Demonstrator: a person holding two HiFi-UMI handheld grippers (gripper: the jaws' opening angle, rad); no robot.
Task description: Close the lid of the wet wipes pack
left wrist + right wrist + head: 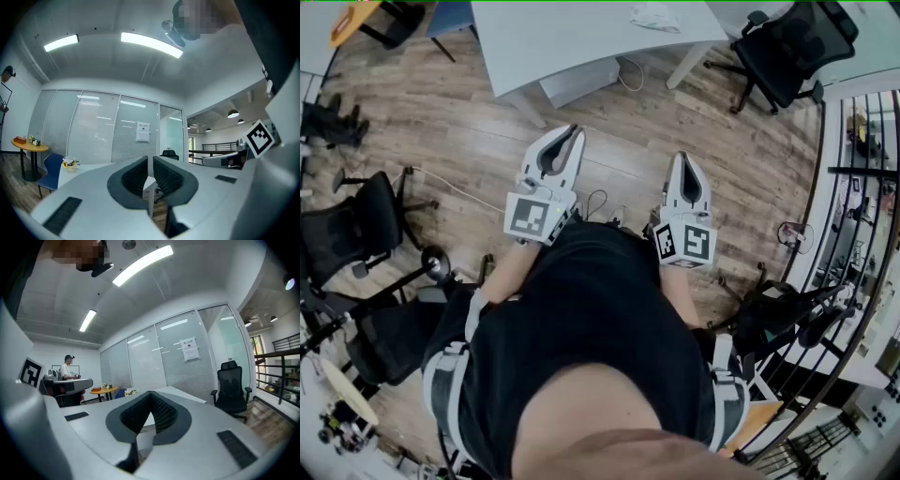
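I cannot make out any wet wipes pack. A small pale thing lies on the white table far ahead, too small to identify. Both grippers are held level in front of the person's body, over the wooden floor and short of the table. The left gripper is shut, its ribbed pads nearly touching with nothing between them. The right gripper is shut and empty too, its pads meeting at the tips. In both gripper views the jaws point across the office at the table and glass partitions.
Black office chairs stand at the right of the table and at the left. A metal railing runs along the right. A round yellow table and a person at a desk are far off.
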